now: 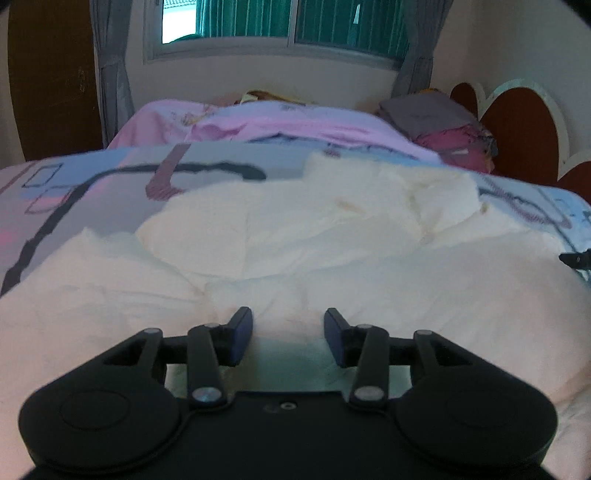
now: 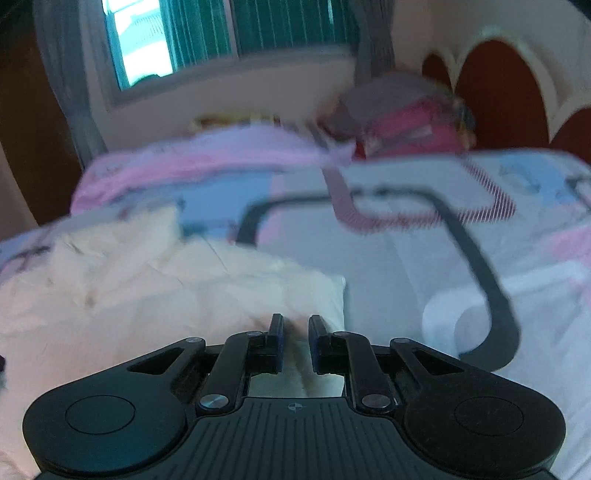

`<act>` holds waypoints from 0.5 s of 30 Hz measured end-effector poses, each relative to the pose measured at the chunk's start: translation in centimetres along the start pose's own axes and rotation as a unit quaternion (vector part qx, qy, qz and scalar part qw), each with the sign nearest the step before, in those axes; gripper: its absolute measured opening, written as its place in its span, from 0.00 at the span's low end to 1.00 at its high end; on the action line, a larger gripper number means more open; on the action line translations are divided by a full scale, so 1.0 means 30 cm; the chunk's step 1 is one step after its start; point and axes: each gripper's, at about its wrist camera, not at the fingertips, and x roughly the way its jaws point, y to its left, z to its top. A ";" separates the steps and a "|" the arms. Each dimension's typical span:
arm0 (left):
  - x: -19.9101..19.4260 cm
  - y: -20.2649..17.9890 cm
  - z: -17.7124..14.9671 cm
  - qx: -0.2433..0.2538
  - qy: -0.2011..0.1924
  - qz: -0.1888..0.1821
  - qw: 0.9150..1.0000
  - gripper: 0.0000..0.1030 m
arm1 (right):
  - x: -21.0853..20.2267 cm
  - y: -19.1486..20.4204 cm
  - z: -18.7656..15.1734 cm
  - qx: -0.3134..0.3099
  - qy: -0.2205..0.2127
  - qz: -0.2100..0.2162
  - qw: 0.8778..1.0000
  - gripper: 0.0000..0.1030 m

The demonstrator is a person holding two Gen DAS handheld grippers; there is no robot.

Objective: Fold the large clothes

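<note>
White garment (image 1: pixel 295 236) spread rumpled on the bedspread (image 1: pixel 92 177). Left gripper (image 1: pixel 288 334) wide, empty, above its near part; right gripper (image 2: pixel 295 338) narrow, seemingly pinching its corner. Best lifted evenly, edges matched.

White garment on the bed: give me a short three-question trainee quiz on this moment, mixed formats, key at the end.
1. True or false: the left gripper has its jaws spread apart above the white garment.
2. Multiple choice: in the right wrist view, the right gripper sits over which part of the garment? A) its middle B) near its right-hand edge, beside the patterned bedspread C) off the garment entirely
3. Fill in: behind the bed, the wall holds a ____ with green slats showing.

Key: 1 true; 2 B; 3 window

The right jaws are narrow with cloth showing in the gap; whether they pinch it cannot be told.
</note>
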 end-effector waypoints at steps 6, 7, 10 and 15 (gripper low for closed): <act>-0.030 0.007 -0.016 0.009 -0.004 0.011 1.000 0.44 | -0.038 -0.057 -0.026 0.022 -0.010 -0.003 1.000 0.15; -0.056 -0.003 -0.018 0.014 -0.013 0.017 1.000 0.51 | -0.077 -0.055 -0.034 0.021 -0.020 -0.004 1.000 0.15; -0.157 -0.026 -0.064 0.022 -0.045 0.021 0.999 0.67 | -0.220 -0.034 -0.095 0.006 -0.046 0.014 0.999 0.15; -0.186 -0.078 -0.151 0.043 -0.033 0.021 0.998 0.64 | -0.267 0.032 -0.241 -0.028 -0.017 0.016 0.999 0.15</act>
